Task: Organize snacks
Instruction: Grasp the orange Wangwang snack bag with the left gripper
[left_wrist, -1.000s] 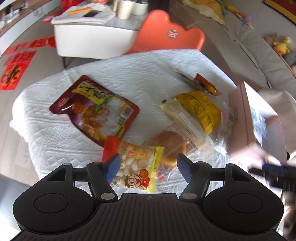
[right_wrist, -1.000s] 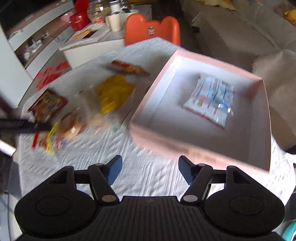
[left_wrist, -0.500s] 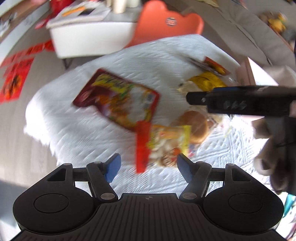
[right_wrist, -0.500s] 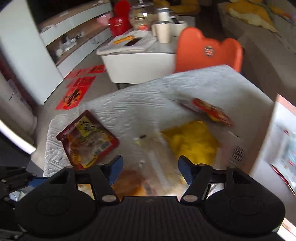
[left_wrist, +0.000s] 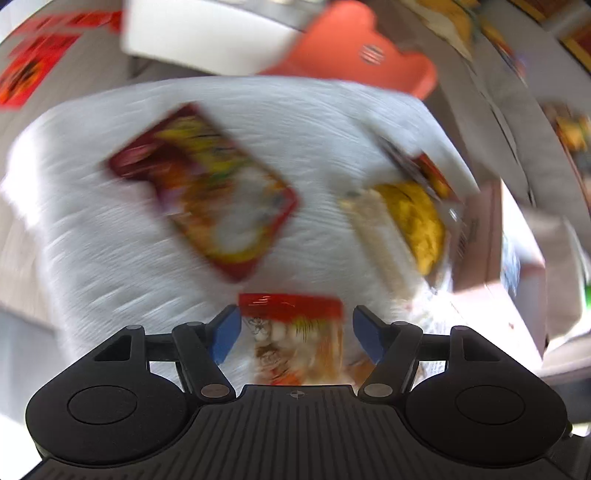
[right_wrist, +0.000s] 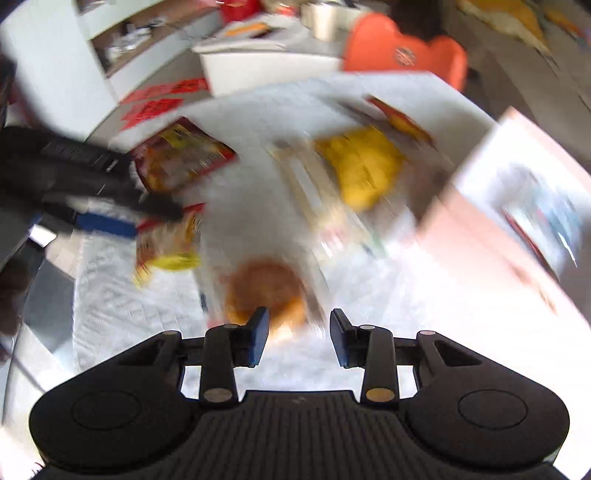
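Observation:
Both views are motion-blurred. My left gripper (left_wrist: 297, 334) is open, its blue pads either side of a small yellow snack bag with a red top (left_wrist: 293, 332). In the right wrist view the left gripper (right_wrist: 107, 218) reaches that bag (right_wrist: 170, 240) from the left. My right gripper (right_wrist: 299, 339) is open, narrower than before, just above a round bun in clear wrap (right_wrist: 266, 291). A dark red pouch (left_wrist: 207, 188), a yellow-filled clear bag (left_wrist: 413, 221) and a thin red packet (left_wrist: 432, 173) lie on the white cloth. The pink box (right_wrist: 480, 243) stands at the right.
The table has a white quilted cloth (left_wrist: 92, 229). An orange chair (left_wrist: 354, 55) stands behind it, with a white low table (left_wrist: 207, 33) beyond. A blue-white packet (right_wrist: 546, 218) lies inside the pink box. Red paper sheets (left_wrist: 33, 66) lie on the floor.
My left gripper has dropped onto the small yellow bag, which now sits between its pads. My right gripper has swung from the box over to the bun and its jaws have narrowed.

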